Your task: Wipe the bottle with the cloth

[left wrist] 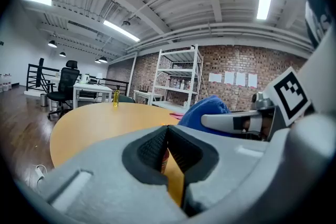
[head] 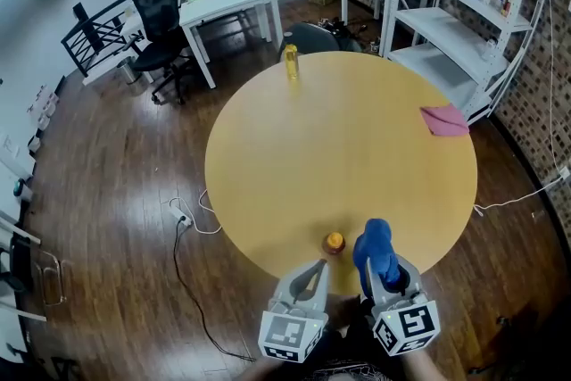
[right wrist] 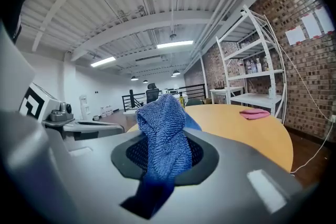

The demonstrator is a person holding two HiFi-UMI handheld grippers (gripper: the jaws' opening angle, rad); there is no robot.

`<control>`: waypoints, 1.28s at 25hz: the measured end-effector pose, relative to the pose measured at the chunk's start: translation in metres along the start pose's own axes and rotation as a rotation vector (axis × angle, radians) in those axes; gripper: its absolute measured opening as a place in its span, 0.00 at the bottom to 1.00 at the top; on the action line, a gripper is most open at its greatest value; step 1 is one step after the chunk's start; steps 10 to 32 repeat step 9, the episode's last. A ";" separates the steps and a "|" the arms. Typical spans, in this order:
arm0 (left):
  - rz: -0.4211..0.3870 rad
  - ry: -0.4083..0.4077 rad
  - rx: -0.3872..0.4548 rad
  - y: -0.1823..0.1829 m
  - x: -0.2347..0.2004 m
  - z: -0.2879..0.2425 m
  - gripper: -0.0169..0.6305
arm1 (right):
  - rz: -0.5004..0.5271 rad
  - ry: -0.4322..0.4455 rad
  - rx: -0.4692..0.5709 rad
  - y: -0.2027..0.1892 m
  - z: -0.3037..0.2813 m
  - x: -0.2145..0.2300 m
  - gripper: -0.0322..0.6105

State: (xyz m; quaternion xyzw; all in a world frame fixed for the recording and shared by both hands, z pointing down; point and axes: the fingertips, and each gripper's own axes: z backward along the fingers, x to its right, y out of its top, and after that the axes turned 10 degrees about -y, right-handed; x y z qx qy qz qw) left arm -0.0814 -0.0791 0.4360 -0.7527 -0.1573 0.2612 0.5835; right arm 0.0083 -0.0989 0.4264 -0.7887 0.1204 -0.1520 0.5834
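Standing near the round surface's close edge, the orange-capped bottle sits just ahead of the left claw, clenched shut; the right claw grasps a blue cloth.

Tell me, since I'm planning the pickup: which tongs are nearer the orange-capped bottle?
Left. The left tongs sit just short of the orange-capped bottle; the right tongs, holding the blue cloth, are off to its right.

Nearer bottle left of nearer cloth
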 end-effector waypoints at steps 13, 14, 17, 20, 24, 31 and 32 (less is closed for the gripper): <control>0.020 -0.008 -0.011 -0.001 -0.003 -0.004 0.03 | 0.018 -0.018 0.006 0.001 0.001 0.005 0.17; 0.020 -0.008 -0.011 -0.001 -0.003 -0.004 0.03 | 0.018 -0.018 0.006 0.001 0.001 0.005 0.17; 0.020 -0.008 -0.011 -0.001 -0.003 -0.004 0.03 | 0.018 -0.018 0.006 0.001 0.001 0.005 0.17; 0.020 -0.008 -0.011 -0.001 -0.003 -0.004 0.03 | 0.018 -0.018 0.006 0.001 0.001 0.005 0.17; 0.020 -0.008 -0.011 -0.001 -0.003 -0.004 0.03 | 0.018 -0.018 0.006 0.001 0.001 0.005 0.17; 0.020 -0.008 -0.011 -0.001 -0.003 -0.004 0.03 | 0.018 -0.018 0.006 0.001 0.001 0.005 0.17; 0.020 -0.008 -0.011 -0.001 -0.003 -0.004 0.03 | 0.018 -0.018 0.006 0.001 0.001 0.005 0.17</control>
